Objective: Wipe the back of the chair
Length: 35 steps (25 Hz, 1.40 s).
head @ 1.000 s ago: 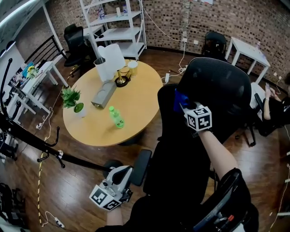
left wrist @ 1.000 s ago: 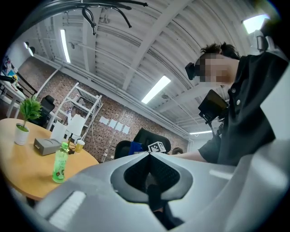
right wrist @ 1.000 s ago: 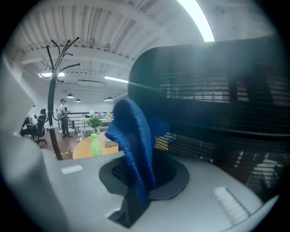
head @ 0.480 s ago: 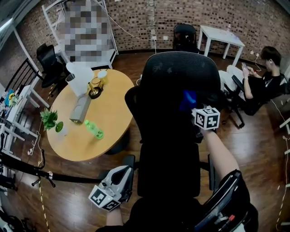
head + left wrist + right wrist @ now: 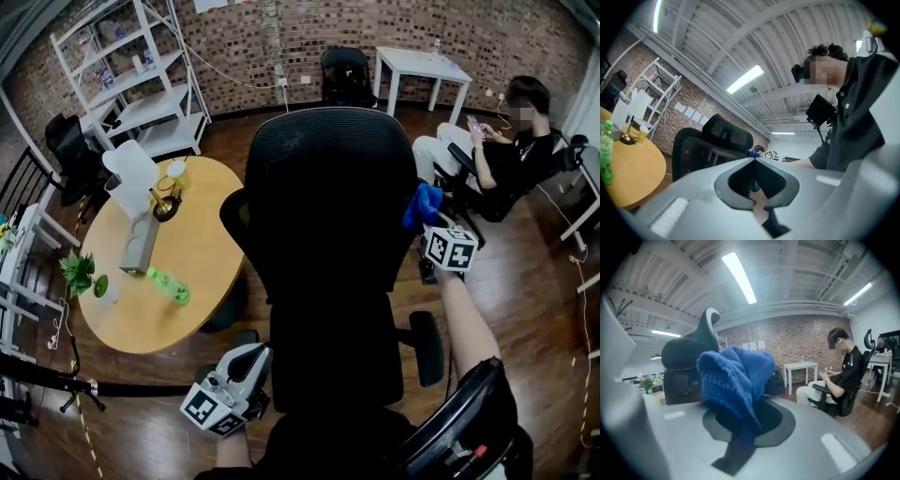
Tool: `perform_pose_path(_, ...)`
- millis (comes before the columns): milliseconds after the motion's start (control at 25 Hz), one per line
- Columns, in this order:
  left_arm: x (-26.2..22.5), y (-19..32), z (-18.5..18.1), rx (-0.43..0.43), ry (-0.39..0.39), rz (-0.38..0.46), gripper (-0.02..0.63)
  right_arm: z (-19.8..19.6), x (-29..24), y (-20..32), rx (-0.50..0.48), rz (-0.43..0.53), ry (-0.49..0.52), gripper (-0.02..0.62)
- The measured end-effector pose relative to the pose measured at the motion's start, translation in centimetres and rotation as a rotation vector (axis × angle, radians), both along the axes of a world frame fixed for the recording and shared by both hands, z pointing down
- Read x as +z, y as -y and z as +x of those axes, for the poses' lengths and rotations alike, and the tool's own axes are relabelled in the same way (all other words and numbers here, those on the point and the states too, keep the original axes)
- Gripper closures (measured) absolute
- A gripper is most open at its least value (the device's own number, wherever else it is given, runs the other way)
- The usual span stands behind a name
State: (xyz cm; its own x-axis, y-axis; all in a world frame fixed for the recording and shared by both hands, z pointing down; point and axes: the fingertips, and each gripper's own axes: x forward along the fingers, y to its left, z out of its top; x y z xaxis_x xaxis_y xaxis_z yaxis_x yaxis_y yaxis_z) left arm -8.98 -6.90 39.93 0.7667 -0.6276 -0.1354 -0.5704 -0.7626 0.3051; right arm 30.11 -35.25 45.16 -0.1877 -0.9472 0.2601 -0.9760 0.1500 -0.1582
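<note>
The fingers of my right gripper (image 5: 431,228) pinch the soft, limp blue terry cloth (image 5: 733,376) mid-bunch, at three o'clock of the black mesh chair back (image 5: 323,197). The left gripper (image 5: 754,161) has its fingers closed, empty.

office | brick wall (image 5: 309,37) | round table (image 5: 202,272) | white shelving (image 5: 131,84) | office chairs (image 5: 347,75)

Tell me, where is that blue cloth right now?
In the head view, the blue cloth sits right of centre, clamped in the right gripper at the right edge of the black chair's back.
</note>
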Motion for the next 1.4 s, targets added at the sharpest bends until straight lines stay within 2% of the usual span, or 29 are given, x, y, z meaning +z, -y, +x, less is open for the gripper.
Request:
perform_pose_path(200, 0.8, 0.2, 0.6, 0.044, 0.009, 0.000, 0.600, 5.4, -0.2, -3.9, 0.252, 0.033, -0.118, 0.538)
perform_pose_path(320, 0.4, 0.2, 0.6, 0.056, 0.000, 0.002, 0.600, 5.3, 0.9, -4.8, 0.300, 0.010, -0.132, 0.538)
perform_pose_path(480, 0.2, -0.3, -0.4, 0.043, 0.000, -0.003, 0.600, 0.9, 4.1, -3.1, 0.202, -0.093, -0.161, 0.538)
perform_pose_path(600, 0.6, -0.8, -1.7, 0.013, 0.007, -0.018, 0.600, -3.4, 5.2, -1.9, 0.115, -0.113, -0.166, 0.538)
perform_pose_path(880, 1.0, -1.9, -5.0, -0.082, 0.011, -0.031, 0.600, -12.2, 5.2, -0.6, -0.046, -0.053, -0.172, 0.537)
perform_pose_path(1040, 1.4, -2.6, -6.8, -0.135, 0.012, -0.039, 0.600, -18.9, 5.5, -0.3, -0.174, -0.035, -0.205, 0.537)
perform_pose_path(1400, 1.5, -4.1, -11.1, -0.248, 0.038, -0.047, 0.600, -32.1, 5.8, -0.2, -0.381, -0.001, -0.180, 0.538)
